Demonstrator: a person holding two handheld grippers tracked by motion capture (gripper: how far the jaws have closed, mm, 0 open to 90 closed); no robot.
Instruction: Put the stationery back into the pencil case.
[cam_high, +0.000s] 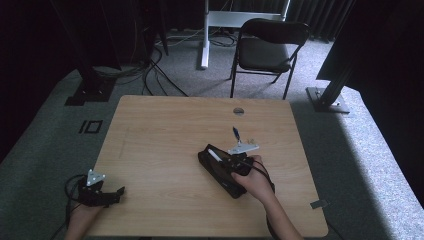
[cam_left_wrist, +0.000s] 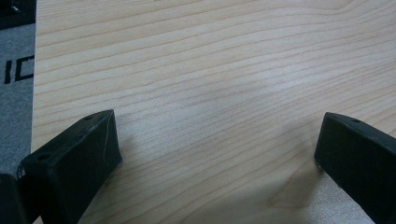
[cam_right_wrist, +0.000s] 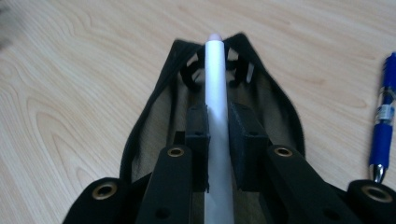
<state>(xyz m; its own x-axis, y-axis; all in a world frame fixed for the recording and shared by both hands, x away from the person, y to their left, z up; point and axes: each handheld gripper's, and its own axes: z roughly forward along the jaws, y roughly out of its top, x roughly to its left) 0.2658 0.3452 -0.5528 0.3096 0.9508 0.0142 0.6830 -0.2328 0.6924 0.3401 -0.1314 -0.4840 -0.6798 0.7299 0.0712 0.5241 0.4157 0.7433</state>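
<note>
A white pen (cam_right_wrist: 217, 107) lies lengthwise between the jaws of my right gripper (cam_right_wrist: 218, 133), which is shut on it. It hangs just over the mouth of an open black pencil case (cam_right_wrist: 154, 116) lying on the wooden table. From above, the right gripper (cam_high: 224, 159) sits over that black case (cam_high: 216, 172), the white pen (cam_high: 215, 155) pointing to the upper left. A blue pen (cam_right_wrist: 384, 116) lies on the table beside the case, also seen as the blue pen (cam_high: 235, 133) in the high view. My left gripper (cam_high: 116, 192) rests at the table's near left corner, open and empty (cam_left_wrist: 217, 149).
The wooden table (cam_high: 165, 135) has a round cable hole (cam_high: 238, 111) near its far edge. A black chair (cam_high: 267, 47) stands beyond the table. Grey carpet (cam_high: 45, 145) surrounds it, with cables (cam_high: 150, 75) at the far left.
</note>
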